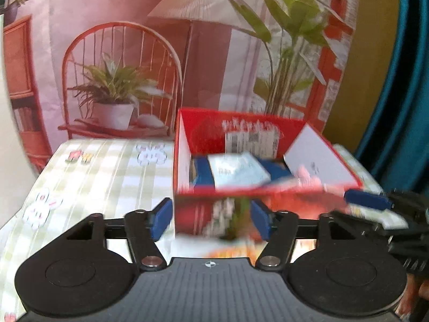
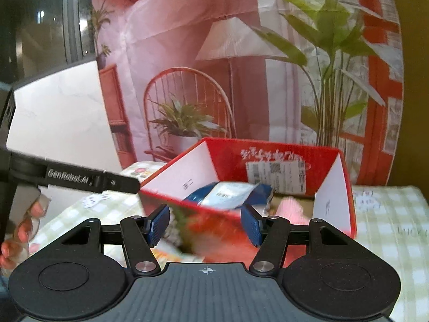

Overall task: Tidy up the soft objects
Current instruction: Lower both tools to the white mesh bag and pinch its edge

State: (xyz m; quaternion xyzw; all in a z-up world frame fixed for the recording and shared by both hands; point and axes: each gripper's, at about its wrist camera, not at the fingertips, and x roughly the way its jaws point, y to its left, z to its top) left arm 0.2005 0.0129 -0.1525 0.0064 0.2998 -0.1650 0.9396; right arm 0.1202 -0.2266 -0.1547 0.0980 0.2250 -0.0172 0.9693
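Note:
A red cardboard box (image 1: 203,131) stands on the table with its flaps up. Inside lie a blue and white soft packet (image 1: 238,173) and something pink (image 1: 305,174). My left gripper (image 1: 211,218) is open just in front of the box's near wall, with nothing between its pads. One blue finger (image 1: 367,200) of my right gripper shows at the right edge. In the right wrist view the same box (image 2: 281,158) holds the packet (image 2: 230,194) and the pink soft thing (image 2: 292,209). My right gripper (image 2: 205,225) is open before the front wall, holding nothing.
The table wears a green-checked cloth (image 1: 107,177) with cartoon prints. A printed backdrop (image 1: 134,53) of a chair, lamp and plants hangs close behind the box. A teal curtain (image 1: 402,107) is at the right. A person's hand (image 2: 24,230) holds the left gripper's black body (image 2: 80,179).

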